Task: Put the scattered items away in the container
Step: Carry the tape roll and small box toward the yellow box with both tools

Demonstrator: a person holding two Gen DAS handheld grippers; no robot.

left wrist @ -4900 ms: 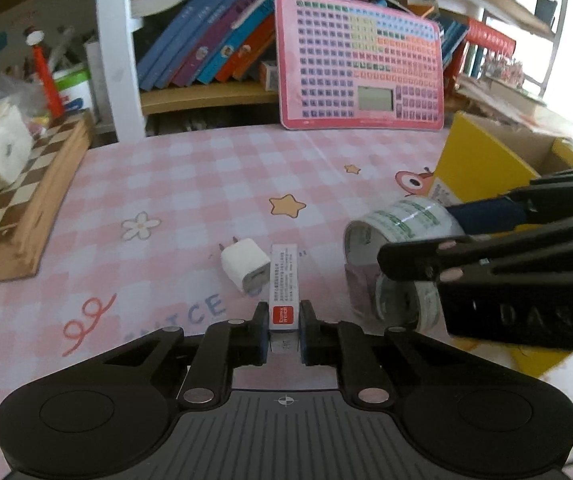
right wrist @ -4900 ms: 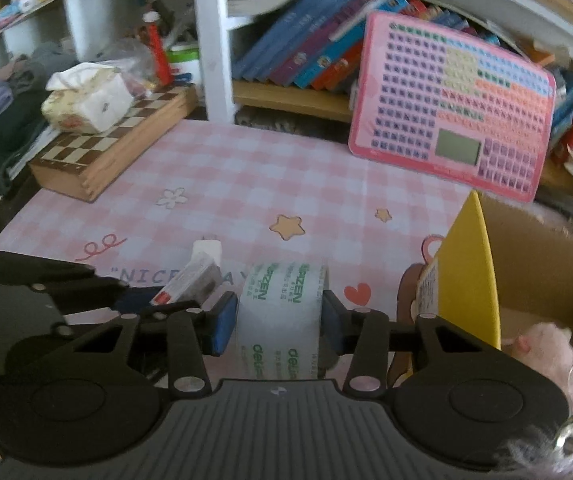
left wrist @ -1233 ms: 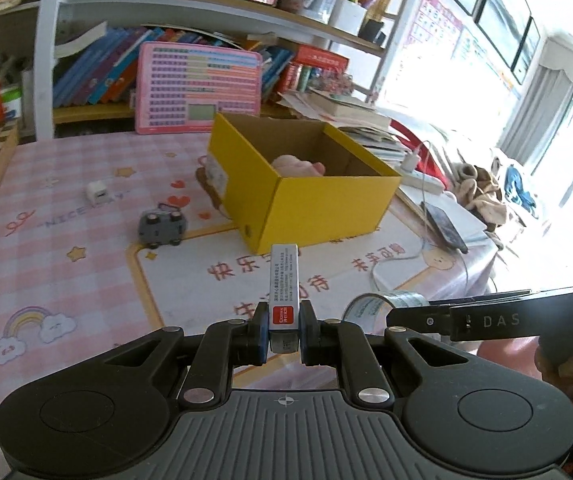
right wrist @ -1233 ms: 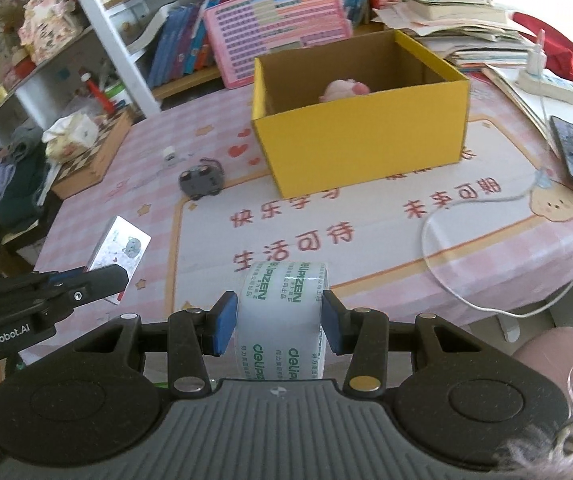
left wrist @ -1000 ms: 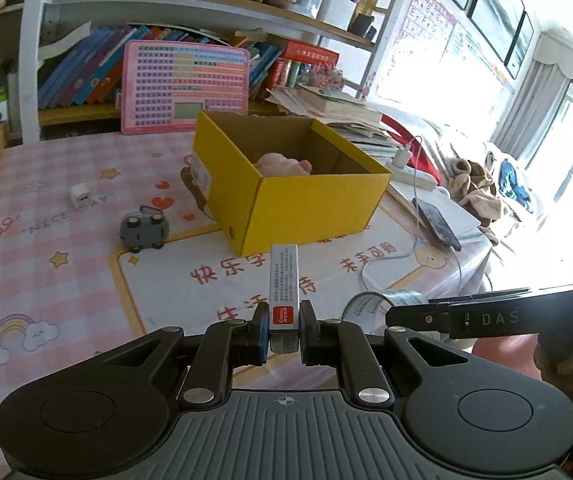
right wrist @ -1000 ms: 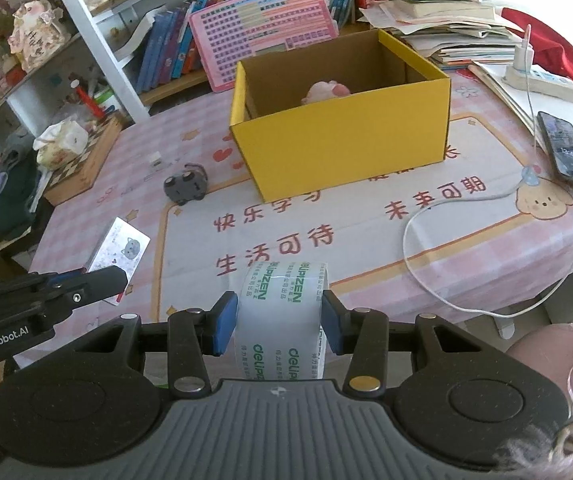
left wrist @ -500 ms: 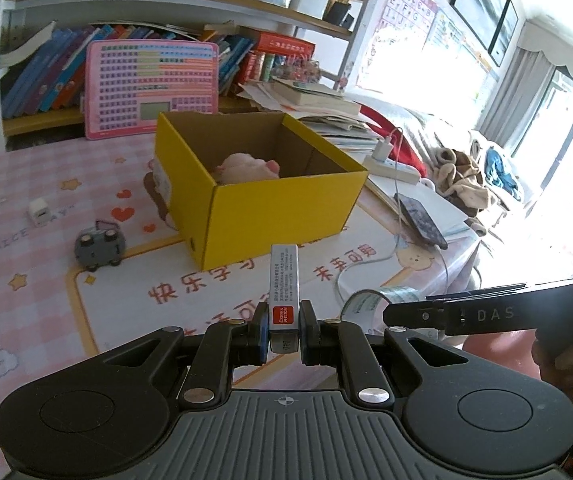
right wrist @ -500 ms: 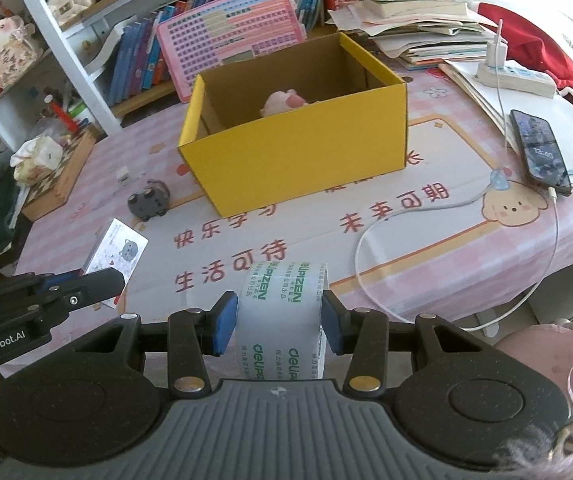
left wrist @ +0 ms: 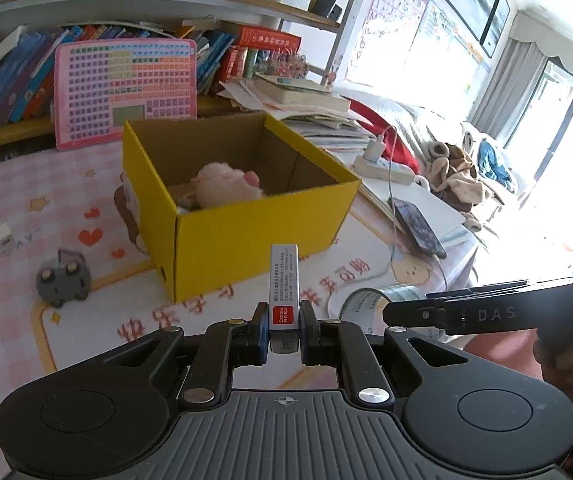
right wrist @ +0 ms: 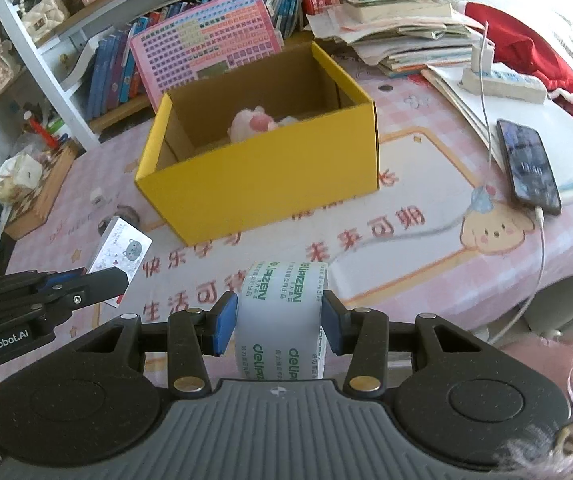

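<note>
The yellow box's point(right wrist: 262, 184) near wall hides most of the pink plush toy point(right wrist: 260, 120). The print on the small box point(left wrist: 284, 280) is too small to read. The tape roll's point(right wrist: 280, 320) underside is hidden.

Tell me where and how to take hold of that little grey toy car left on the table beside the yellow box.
Grip the grey toy car across its body, one finger on each long side, coming down from above. It sits upright on the tablecloth, apart from the yellow box, with clear space around it. The thin wire loop on its far end looks too slight to pinch.
</note>
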